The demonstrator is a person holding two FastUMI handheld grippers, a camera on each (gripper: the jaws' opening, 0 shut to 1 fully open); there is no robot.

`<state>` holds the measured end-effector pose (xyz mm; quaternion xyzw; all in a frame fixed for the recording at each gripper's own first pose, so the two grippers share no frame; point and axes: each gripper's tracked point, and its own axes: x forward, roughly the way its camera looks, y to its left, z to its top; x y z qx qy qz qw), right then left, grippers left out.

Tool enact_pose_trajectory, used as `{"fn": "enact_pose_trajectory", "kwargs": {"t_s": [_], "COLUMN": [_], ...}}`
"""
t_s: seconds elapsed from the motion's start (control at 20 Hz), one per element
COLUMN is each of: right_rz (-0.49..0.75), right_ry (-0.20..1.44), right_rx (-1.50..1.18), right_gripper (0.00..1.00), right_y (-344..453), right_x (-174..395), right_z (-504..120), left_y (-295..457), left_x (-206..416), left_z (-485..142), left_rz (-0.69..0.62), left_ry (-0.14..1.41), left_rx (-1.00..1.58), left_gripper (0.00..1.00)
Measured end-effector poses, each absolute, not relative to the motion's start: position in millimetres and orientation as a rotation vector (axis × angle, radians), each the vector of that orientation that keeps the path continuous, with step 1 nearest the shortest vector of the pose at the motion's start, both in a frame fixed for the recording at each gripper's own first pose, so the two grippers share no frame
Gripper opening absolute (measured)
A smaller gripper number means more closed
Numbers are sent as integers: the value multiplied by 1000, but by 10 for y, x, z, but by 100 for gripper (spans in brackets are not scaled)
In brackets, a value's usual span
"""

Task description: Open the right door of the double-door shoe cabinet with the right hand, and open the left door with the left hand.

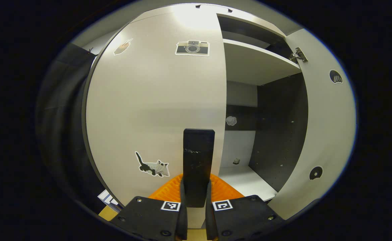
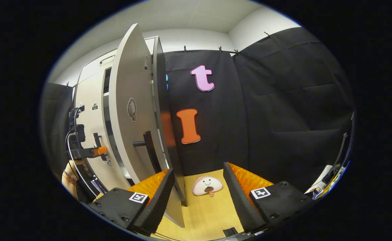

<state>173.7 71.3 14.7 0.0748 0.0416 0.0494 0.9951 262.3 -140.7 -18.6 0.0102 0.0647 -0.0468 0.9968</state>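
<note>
The white shoe cabinet's left door (image 1: 156, 107) bears camera and cat stickers and looks flush with the cabinet. Its dark bar handle (image 1: 198, 150) stands upright between my left gripper's (image 1: 196, 187) fingers, which are shut on it. The right door (image 1: 326, 117) is swung wide open, exposing shelves (image 1: 256, 63) and a dark inner wall. In the right gripper view that right door (image 2: 132, 110) is seen nearly edge-on, with its own handle (image 2: 147, 147) sticking out. My right gripper (image 2: 198, 167) is open and holds nothing, a little right of that door. The left gripper (image 2: 92, 150) shows farther off at the left door.
A small round plush face (image 2: 207, 185) lies on the wooden floor (image 2: 212, 214) ahead of the right gripper. Black cloth walls (image 2: 283, 117) close the booth behind and to the right. A hinge (image 1: 299, 55) sits at the open door's top.
</note>
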Motion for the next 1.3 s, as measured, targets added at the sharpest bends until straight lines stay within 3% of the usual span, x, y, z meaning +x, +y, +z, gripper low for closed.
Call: {"fn": "enact_pose_trajectory", "kwargs": {"t_s": [0.55,0.6,0.65,0.8,0.85,0.9,1.3], "right_rz": [100,98,98,97,93,93,104], "right_ry": [50,46,46,46,39,31,-1], "right_rx": [129,128,129,132,129,124,101], "right_gripper": [96,89,96,96,89,96,96], "right_y": [1061,1094,1144,1280,1326,1375,1709], "right_x": [1549,1504,1458,1296,1252,1219,1092], "right_z": [266,266,260,239,239,255,300], "left_y": [-1202,-1183,-1156,-1109,-1083,-1057,-776], "left_x": [2087,2046,2009,1907,1871,1827,1488], "left_z": [-183,-184,-183,-167,-165,-169,-144], "left_rz": [-171,-177,-182,-199,-207,-217,-257], "left_ry": [109,109,110,107,105,105,107], "left_rx": [-11,-11,-10,-9,-6,-5,-25], "left_gripper": [19,19,19,19,19,19,19]}}
